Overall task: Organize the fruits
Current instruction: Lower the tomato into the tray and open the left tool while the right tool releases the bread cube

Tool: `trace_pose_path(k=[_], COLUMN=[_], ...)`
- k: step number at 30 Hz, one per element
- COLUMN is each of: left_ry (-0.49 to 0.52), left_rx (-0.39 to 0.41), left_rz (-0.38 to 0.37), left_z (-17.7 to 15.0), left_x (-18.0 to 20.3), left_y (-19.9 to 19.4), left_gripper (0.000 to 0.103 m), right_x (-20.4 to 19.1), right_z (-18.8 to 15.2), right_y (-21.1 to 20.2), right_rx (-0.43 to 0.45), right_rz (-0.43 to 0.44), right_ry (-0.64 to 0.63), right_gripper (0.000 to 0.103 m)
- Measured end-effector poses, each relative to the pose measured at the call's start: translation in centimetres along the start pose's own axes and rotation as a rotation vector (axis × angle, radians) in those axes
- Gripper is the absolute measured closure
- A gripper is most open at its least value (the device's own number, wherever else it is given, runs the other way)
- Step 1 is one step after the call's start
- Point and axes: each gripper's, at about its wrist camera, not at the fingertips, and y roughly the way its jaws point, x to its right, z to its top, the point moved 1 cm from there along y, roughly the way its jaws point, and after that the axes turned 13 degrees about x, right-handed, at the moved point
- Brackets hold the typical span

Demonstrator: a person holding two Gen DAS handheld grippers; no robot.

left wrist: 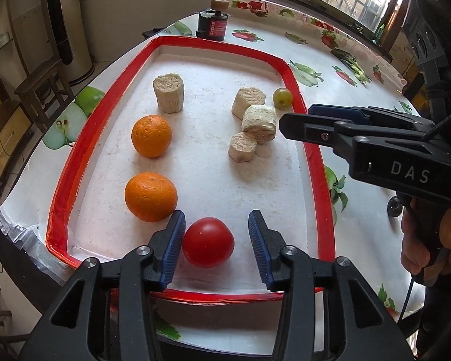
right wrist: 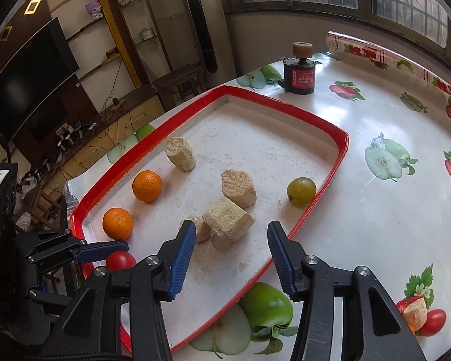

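Note:
A white tray with a red rim (left wrist: 84, 138) (right wrist: 330, 180) holds two oranges (left wrist: 151, 136) (left wrist: 151, 197), a red tomato (left wrist: 208, 242), a small green fruit (left wrist: 282, 98) (right wrist: 301, 191) and several beige stalk chunks (left wrist: 259, 123) (right wrist: 228, 222). My left gripper (left wrist: 217, 213) is open, and the tomato lies between its blue pads, close to the left one and apart from the right one. My right gripper (right wrist: 232, 225) is open just above the nearest chunk, with its pads clear of the chunk on both sides. From the left wrist view, the right gripper (left wrist: 297, 120) hangs over the tray's right rim.
A black cylinder with a cork-like top (left wrist: 212, 24) (right wrist: 299, 72) stands on the fruit-print tablecloth (right wrist: 375, 114) beyond the tray. A beige chunk (right wrist: 416, 313) lies near the table's front right. A wooden stool (left wrist: 42, 90) stands left of the table. A hand (left wrist: 436, 240) holds the right gripper.

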Motion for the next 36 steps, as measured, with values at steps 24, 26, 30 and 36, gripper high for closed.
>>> trace_pose_path(k=[24,26,30,36], left_ry=[0.043,0.044,0.052,0.069], left_rx=[0.047,0.046,0.044,0.044], left_rz=[-0.023,-0.030,-0.043,-0.063], left_z=[0.8,0.7,0.8,1.0], left_x=[3.5,3.9,4.7,6.1], left_y=[-2.5,-2.5,-2.5,-2.4], left_gripper=[0.061,0.061,0.061,0.061], right_x=[4.2,4.8,6.0,7.8], right_z=[-3.2,-3.6,-4.5,-5.7], right_y=[-7.7,-8.3,-9.5,-11.2], right_rx=[0.056,0.059,0.065,0.069], right_rz=[-0.066,-0.076,-0.102,-0.133], right_ry=[0.094,0.107,0.129,0.161], right_gripper=[0.051,0.050,0.048,0.047])
